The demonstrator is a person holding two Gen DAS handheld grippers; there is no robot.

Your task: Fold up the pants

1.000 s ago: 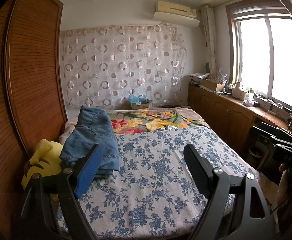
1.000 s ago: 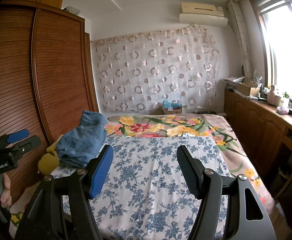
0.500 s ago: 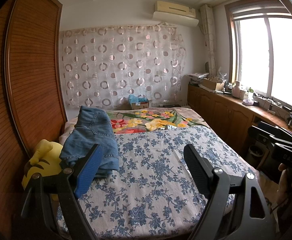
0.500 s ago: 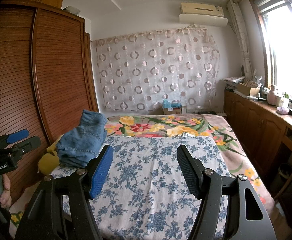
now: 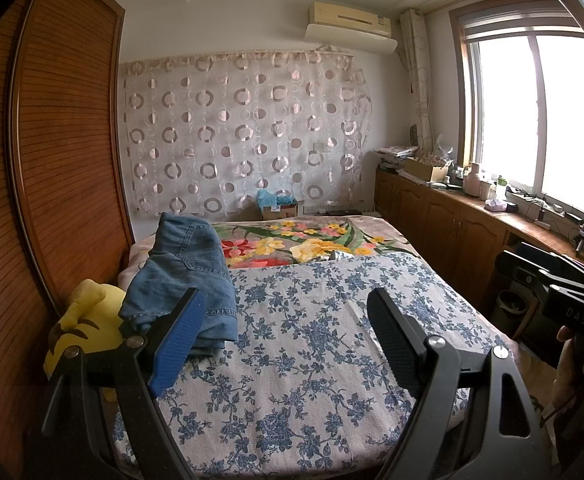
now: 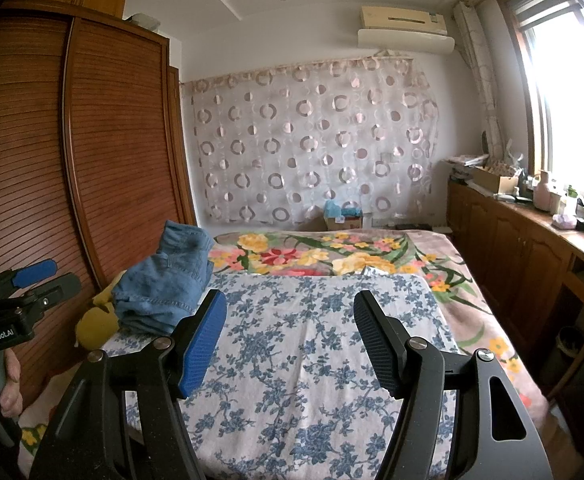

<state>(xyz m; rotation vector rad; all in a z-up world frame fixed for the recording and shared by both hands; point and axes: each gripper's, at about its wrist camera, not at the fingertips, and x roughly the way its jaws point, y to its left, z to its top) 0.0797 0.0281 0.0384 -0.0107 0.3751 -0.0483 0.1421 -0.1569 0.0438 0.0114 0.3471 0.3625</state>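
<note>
Left gripper [image 5: 281,336] and right gripper [image 6: 289,338] hover over the near end of the bed [image 5: 312,360], each with its jaws spread wide and nothing between them. The pants [image 5: 183,276], a bunched denim heap, lie at the bed's left edge, touching a yellow plush toy [image 5: 85,328] beside the wardrobe [image 5: 51,160].

From my feed I see soft matt blue denim pants [image 5: 183,276] on a printed woven cotton sheet [image 5: 312,344], beside a slatted, semi-glossy wooden wardrobe [image 5: 63,152], my gripper fingers [image 5: 175,338] wearing textured blue rubbery pads.
</note>
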